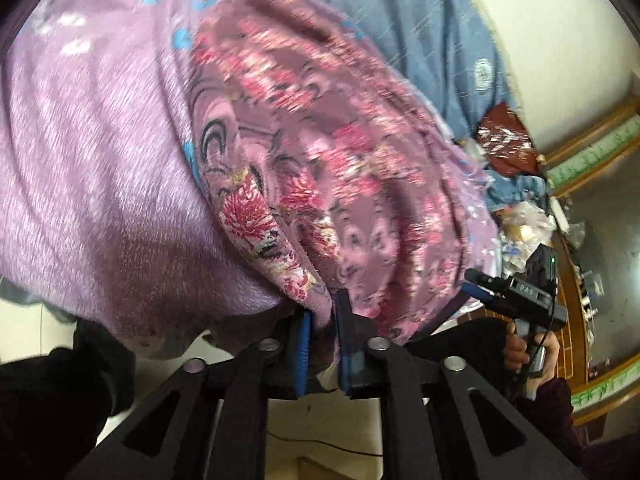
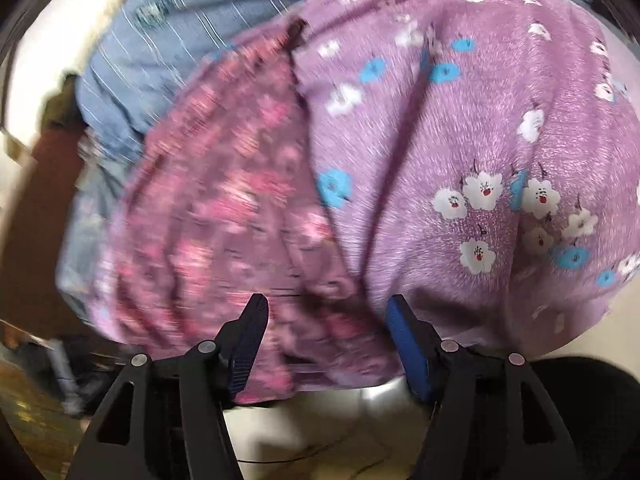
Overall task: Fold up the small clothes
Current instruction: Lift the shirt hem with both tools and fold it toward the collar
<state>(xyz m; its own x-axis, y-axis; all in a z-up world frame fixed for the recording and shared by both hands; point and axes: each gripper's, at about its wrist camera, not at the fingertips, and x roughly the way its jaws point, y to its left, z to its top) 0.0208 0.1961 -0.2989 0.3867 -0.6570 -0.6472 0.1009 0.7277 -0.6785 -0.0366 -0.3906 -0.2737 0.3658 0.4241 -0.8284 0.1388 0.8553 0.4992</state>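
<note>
Left tongs pinch the pink flowered cloth narrowly; right tongs gape wide over its hem, lower frame. Best close squarely before lifting.

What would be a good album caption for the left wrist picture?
Left hand-held gripper pinching the edge of a pink floral garment over lilac flowered cloth.
</note>
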